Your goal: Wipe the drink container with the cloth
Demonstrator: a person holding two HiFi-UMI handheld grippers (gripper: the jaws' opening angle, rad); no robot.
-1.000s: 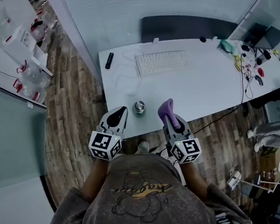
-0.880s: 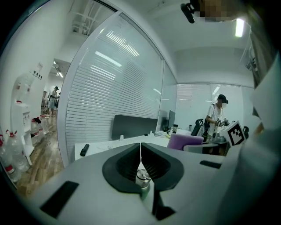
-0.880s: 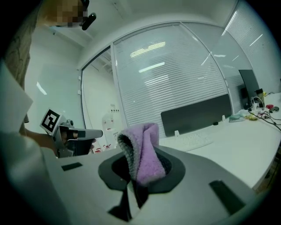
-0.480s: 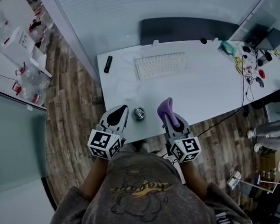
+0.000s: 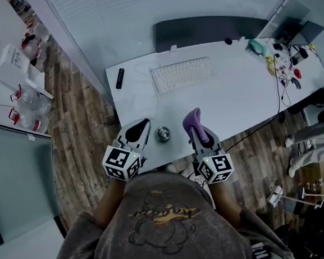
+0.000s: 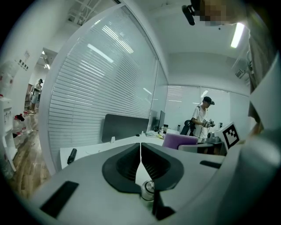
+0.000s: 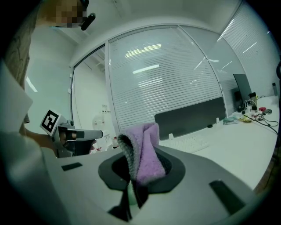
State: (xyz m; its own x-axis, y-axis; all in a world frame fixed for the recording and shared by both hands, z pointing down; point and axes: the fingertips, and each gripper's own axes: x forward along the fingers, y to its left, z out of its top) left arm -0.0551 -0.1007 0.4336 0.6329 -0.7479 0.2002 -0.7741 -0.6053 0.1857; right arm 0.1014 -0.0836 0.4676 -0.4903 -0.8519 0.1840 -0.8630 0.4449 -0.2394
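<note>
- Cloth (image 5: 192, 119) (purple, folded) sticks up from the right gripper (image 5: 200, 133), whose jaws are clamped on it.
- Left gripper (image 5: 143, 125) hovers at the table's front edge, its jaws pressed together and empty.
- Drink container (image 5: 163, 133) stands on the white table (image 5: 238, 99) near its front edge, between the two grippers, touching neither.

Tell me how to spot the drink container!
Look at the long white desk. Near its front edge, beside the purple cloth, stands the drink container. It's the only small, round, shiny metal thing there; the keyboard lies farther back.
</note>
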